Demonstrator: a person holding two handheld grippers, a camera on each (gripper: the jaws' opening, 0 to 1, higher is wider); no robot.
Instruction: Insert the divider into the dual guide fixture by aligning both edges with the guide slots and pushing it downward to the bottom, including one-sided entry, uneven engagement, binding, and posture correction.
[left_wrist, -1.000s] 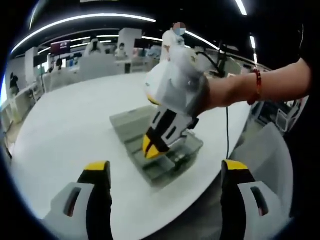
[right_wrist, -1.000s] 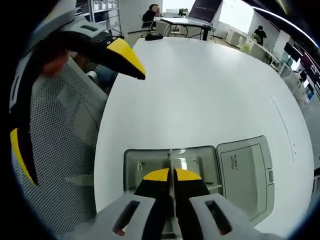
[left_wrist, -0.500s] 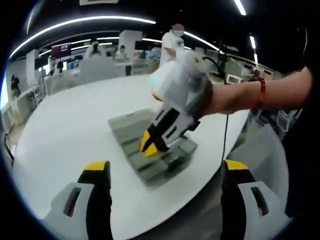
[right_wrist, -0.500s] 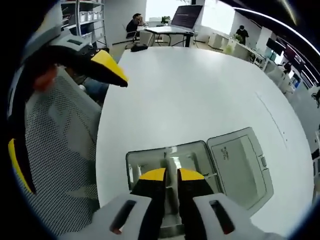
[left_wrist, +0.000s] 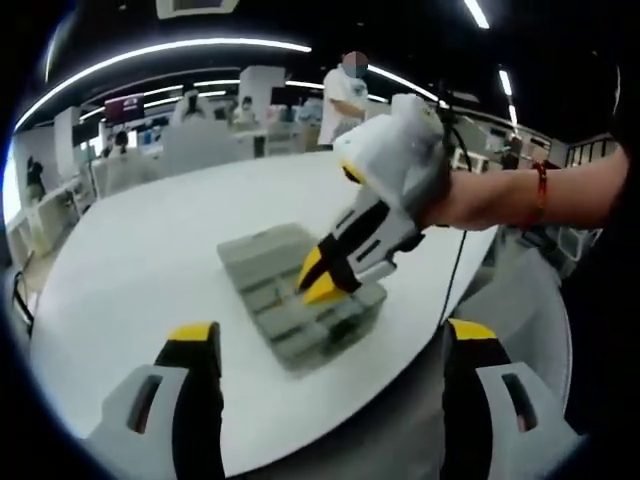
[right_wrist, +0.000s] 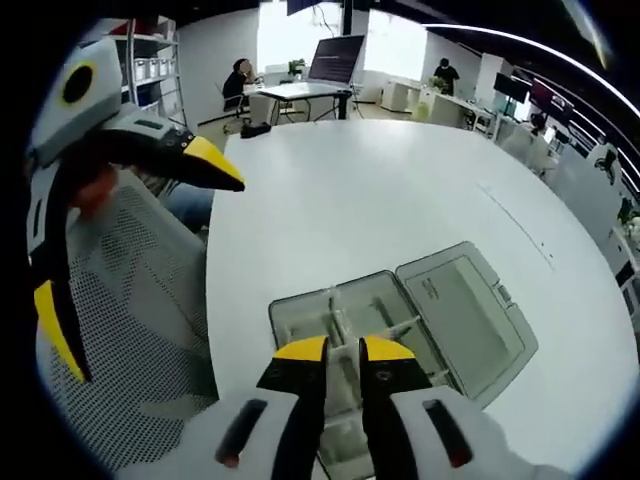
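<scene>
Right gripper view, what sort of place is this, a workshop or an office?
Most likely an open-plan office. A large white table carries the clear fixture box, a mesh office chair stands beside it, and a person sits at a desk with a monitor farther back.

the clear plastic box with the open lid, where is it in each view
Left gripper view: the box sits mid-frame on the white table, under the tips of the right gripper.
Right gripper view: the box lies low and centre-right, just past that gripper's tips, its lid open flat to the right.
Shared landmark: the round white table's edge nearest the person.
</scene>
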